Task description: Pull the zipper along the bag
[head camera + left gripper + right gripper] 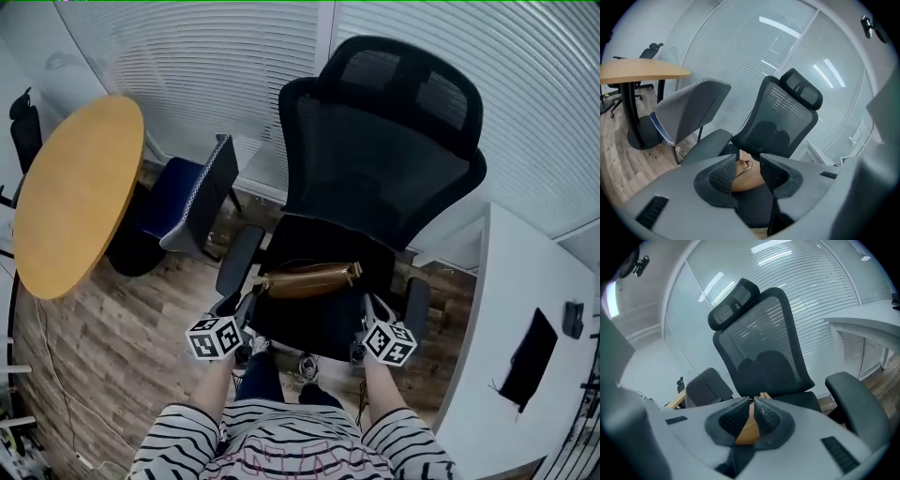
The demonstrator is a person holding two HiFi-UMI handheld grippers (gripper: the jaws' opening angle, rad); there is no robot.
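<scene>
A: Position of the tan bag?

B: Crosswise on the seat of the black mesh office chair, near the seat's middle, between the armrests. Metal ring at one end, seen in the left gripper view. Zipper pull too small to make out.

A: State of the tongs?

B: On the left gripper, jaws spread and pinching nothing; bag in sight beyond the gap, apart from the pads. On the right gripper, jaws pressed together and holding nothing; a sliver of bag visible past the tips. Both at the seat's front edge, one on either side, short of the bag.

A: Surroundings?

B: To the left, a round wooden table and a blue-seated grey chair, well apart from the bag. To the right, a white desk bearing a flat black item. Behind, white slatted blinds. Underfoot, wood-plank floor. Along the bottom edge, striped sleeves and shoes.

A: Anything in the way?

B: Armrests flanking the seat, one just outside each gripper. Bag in open view from both gripper cameras.
</scene>
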